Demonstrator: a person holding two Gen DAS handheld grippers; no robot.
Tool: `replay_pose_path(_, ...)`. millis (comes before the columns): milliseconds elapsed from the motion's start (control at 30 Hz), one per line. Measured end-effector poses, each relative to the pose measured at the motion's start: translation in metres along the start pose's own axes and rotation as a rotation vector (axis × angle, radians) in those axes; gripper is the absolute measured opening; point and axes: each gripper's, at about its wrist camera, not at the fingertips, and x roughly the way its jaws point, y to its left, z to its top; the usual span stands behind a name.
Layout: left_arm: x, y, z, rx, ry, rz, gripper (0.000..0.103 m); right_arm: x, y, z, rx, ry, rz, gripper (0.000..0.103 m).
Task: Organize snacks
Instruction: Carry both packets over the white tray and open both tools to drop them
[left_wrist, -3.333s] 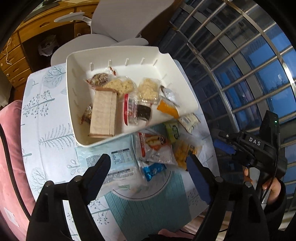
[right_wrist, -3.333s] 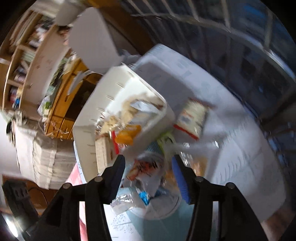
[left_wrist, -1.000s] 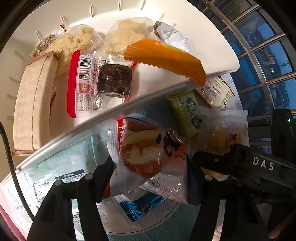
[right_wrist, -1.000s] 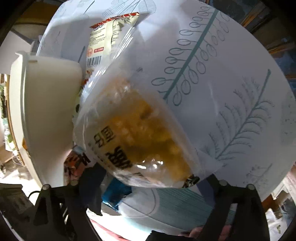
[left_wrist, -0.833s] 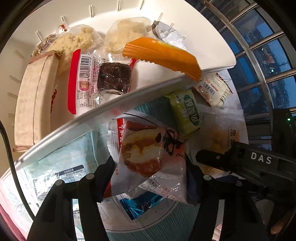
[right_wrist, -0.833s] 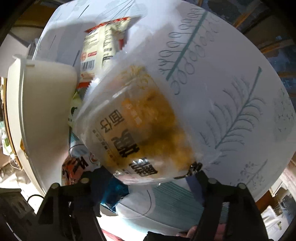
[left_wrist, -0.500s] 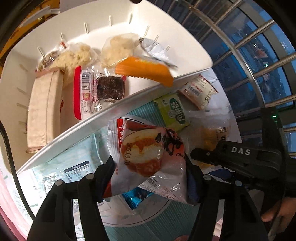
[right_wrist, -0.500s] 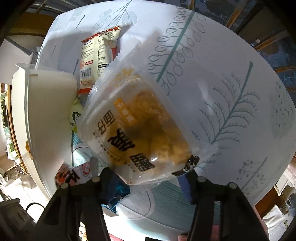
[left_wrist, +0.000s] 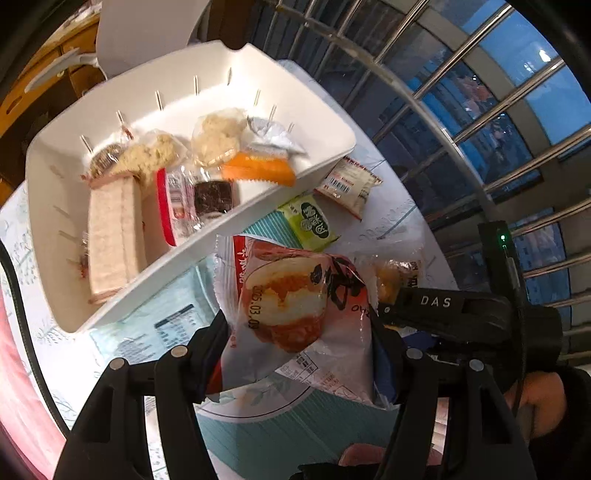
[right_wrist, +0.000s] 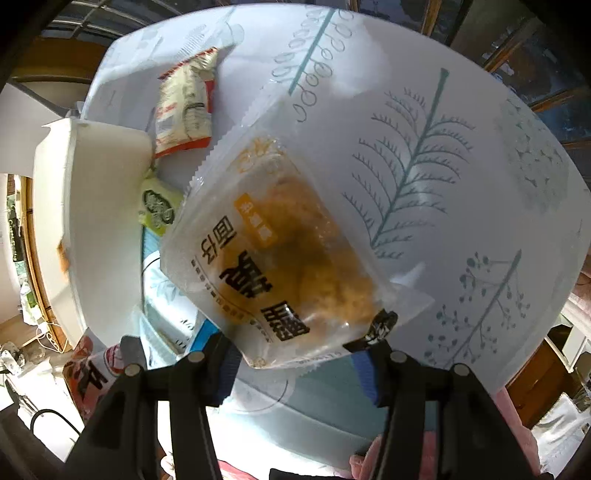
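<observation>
A white basket (left_wrist: 221, 88) holds several snacks, among them a wafer pack (left_wrist: 110, 236) and an orange packet (left_wrist: 258, 170). My left gripper (left_wrist: 299, 332) is shut on a red-and-white bread packet (left_wrist: 291, 295), held in the air in front of the basket's near wall. My right gripper (right_wrist: 295, 350) is shut on the bottom edge of a clear bag of yellow snack (right_wrist: 280, 251), lifted off the tablecloth to the right of the basket (right_wrist: 103, 221). In the left wrist view the right gripper's black body (left_wrist: 461, 314) is just right of the bread packet.
A green packet (left_wrist: 310, 221) and a cream packet with red edges (left_wrist: 347, 182) lie on the table beside the basket. A flat pale-blue packet (left_wrist: 166, 325) lies under the basket's near corner. A teal placemat (left_wrist: 280, 424) is below. Window bars (left_wrist: 461, 110) run along the right.
The left gripper has risen with the bread packet, so the basket and table look farther off. The right jaws have closed in on the clear bag, which has lifted and slid toward the basket.
</observation>
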Motion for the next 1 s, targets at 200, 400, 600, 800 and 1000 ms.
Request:
replay_pose_path(200, -0.029, 0.003, 0.005, 0.043, -0.022, 0.031, 0.065, -0.033, 0.014, -0.002, -0.036, -0.078, 0.04, 0.054)
replay_pose_path(400, -0.058, 0.011, 0.016, 0.067, -0.073, 0.098, 0.066, -0.064, 0.032, 0.002, -0.107, -0.18, 0.083, 0.054)
replay_pose_path(600, -0.082, 0.036, 0.038, 0.031, -0.158, 0.145, 0.066, -0.079, 0.085, 0.0, -0.206, -0.253, 0.122, 0.054)
replay_pose_path(800, -0.09, 0.062, 0.054, -0.043, -0.225, 0.168, 0.066, -0.09, 0.133, -0.004, -0.343, -0.31, 0.152, 0.055)
replay_pose_path(1000, -0.093, 0.093, 0.06, -0.151, -0.277, 0.148, 0.066, -0.08, 0.173, -0.011, -0.472, -0.309, 0.201, 0.055)
